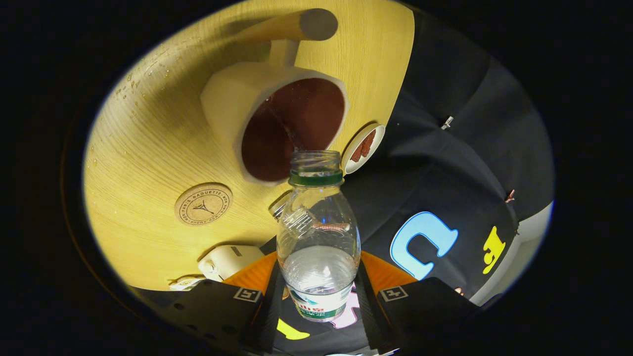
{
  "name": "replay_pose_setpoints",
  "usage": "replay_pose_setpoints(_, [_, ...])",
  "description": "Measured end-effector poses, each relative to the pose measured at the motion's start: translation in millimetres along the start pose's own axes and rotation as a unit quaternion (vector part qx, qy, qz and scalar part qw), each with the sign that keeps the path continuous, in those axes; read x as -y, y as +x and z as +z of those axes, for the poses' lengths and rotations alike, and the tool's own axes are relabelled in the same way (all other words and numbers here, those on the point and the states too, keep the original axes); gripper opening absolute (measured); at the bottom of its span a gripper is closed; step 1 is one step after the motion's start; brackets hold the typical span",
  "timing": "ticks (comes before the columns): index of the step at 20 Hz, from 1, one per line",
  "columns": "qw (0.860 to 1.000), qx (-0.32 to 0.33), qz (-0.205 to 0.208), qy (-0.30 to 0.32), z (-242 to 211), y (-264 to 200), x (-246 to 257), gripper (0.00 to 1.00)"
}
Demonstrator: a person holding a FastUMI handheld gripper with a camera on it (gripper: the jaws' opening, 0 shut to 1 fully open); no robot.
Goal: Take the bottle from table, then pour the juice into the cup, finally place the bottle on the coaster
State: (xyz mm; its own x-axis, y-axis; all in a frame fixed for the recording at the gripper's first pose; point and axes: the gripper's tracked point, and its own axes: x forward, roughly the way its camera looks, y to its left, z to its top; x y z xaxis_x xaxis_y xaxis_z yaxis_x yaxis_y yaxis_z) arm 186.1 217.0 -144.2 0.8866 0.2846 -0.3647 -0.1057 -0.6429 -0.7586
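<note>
The pale yellow wood-grain table [148,143] takes up most of the view beyond the fingers, tilted steeply because the gripper is rolled over; water droplets speckle its far part. On it stands the large cream-coloured cup with a dark reddish-brown inside [277,123], its wide mouth turned toward the camera and a long round handle sticking out behind it.

The clear plastic bottle with a green neck ring and no cap [318,232] sits between the two fingers of the gripper [319,296], which press on its labelled lower part from both sides, so the gripper is clamped on it. The bottle's open mouth lies right at the near rim of the cup, and a thin stream runs from it into the cup. Clear liquid pools in the lower part of the bottle near the label.

Near the cup, on the table, lies the round cork coaster with a printed ring of lettering [203,203], apart from both cup and bottle. A small cream-white object [228,261] rests at the table's edge just beside one finger. A small white dish holding something reddish-brown [363,148] sits at the table's edge, next to the cup.
</note>
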Motion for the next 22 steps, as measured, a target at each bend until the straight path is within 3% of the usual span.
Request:
replay_pose_setpoints(8, [0.999,0.010,-0.007,-0.037,6.7,-1.7,4.5,0.71])
replay_pose_setpoints(22, [1.000,0.007,-0.009,-0.015,11.4,-13.8,-4.8,0.71])
